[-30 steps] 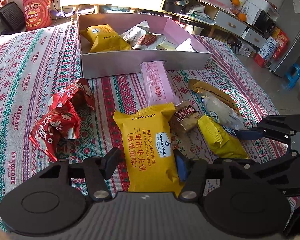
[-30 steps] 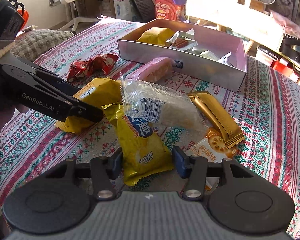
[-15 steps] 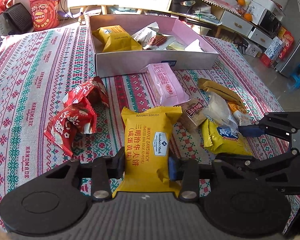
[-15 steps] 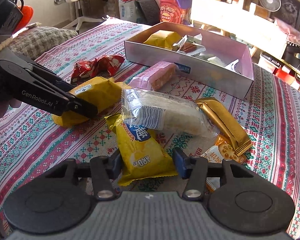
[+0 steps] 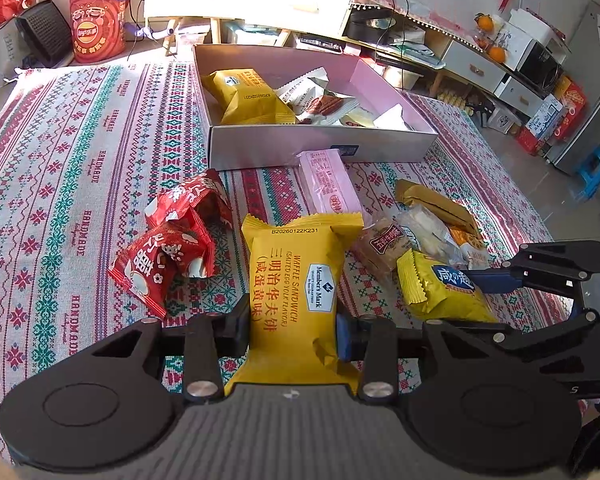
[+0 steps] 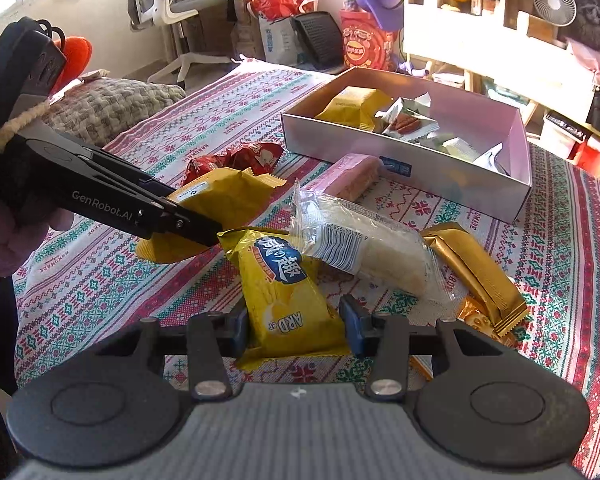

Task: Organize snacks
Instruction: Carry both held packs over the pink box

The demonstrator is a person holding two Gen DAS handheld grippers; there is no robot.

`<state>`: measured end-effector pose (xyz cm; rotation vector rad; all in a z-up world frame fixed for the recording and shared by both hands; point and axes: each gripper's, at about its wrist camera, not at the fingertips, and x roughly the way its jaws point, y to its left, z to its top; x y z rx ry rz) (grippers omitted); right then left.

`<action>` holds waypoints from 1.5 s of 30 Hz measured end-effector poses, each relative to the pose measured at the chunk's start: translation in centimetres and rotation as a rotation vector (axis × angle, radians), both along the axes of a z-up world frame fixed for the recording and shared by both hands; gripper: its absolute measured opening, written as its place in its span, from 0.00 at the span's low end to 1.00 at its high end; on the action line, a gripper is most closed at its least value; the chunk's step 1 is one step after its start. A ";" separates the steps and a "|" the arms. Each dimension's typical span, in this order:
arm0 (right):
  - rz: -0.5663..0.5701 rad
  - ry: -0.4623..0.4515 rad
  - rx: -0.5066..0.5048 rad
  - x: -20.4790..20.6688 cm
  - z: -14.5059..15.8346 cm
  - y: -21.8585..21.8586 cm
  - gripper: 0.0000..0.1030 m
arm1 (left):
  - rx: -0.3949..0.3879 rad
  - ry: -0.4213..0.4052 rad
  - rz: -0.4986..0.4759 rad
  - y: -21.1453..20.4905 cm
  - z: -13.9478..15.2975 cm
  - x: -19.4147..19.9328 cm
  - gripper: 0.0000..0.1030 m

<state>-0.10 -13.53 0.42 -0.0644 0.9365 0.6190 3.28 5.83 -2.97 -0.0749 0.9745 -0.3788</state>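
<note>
My left gripper [image 5: 292, 330] is shut on the near end of a yellow waffle sandwich pack [image 5: 296, 280], which lifts off the cloth. My right gripper [image 6: 296, 326] is shut on a yellow ARD cracker pack [image 6: 288, 296]; it also shows in the left wrist view [image 5: 440, 288]. An open box [image 5: 320, 148] with a pink inside holds several snacks at the far side. It also shows in the right wrist view [image 6: 512, 184]. The left gripper and its yellow pack show at left in the right wrist view [image 6: 204, 216].
On the patterned cloth lie two red packs [image 5: 172, 240], a pink bar [image 5: 328, 184], a clear-wrapped cake [image 6: 360, 240], a gold bar [image 6: 476, 272] and a brown biscuit pack [image 5: 384, 244]. Furniture and bags stand beyond the table.
Both grippers closed on their yellow packs and drew them back and up a little. The other snacks have not moved.
</note>
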 end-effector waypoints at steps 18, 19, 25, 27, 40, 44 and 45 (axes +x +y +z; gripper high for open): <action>-0.090 -0.093 0.124 2.8 4.4 -1.1 0.41 | -0.060 -0.076 0.068 0.5 3.3 1.7 0.44; -0.107 -0.098 0.132 3.3 4.6 -1.3 0.41 | -0.065 -0.084 0.073 0.4 3.5 1.8 0.44; -0.199 -0.125 0.140 5.7 5.0 -2.1 0.41 | -0.078 -0.119 0.096 -0.4 4.7 3.6 0.44; -0.234 -0.127 0.138 6.5 4.9 -2.4 0.41 | -0.077 -0.124 0.100 -0.7 4.9 4.3 0.44; -0.447 -0.116 0.119 12.6 3.2 -5.7 0.41 | -0.029 -0.155 0.102 -4.2 4.7 12.4 0.44; -0.498 -0.088 0.118 14.4 1.8 -6.4 0.41 | -0.033 -0.147 0.117 -5.2 4.2 15.5 0.44; -0.509 -0.078 0.125 14.8 1.5 -6.5 0.41 | -0.027 -0.146 0.115 -5.5 4.0 16.0 0.44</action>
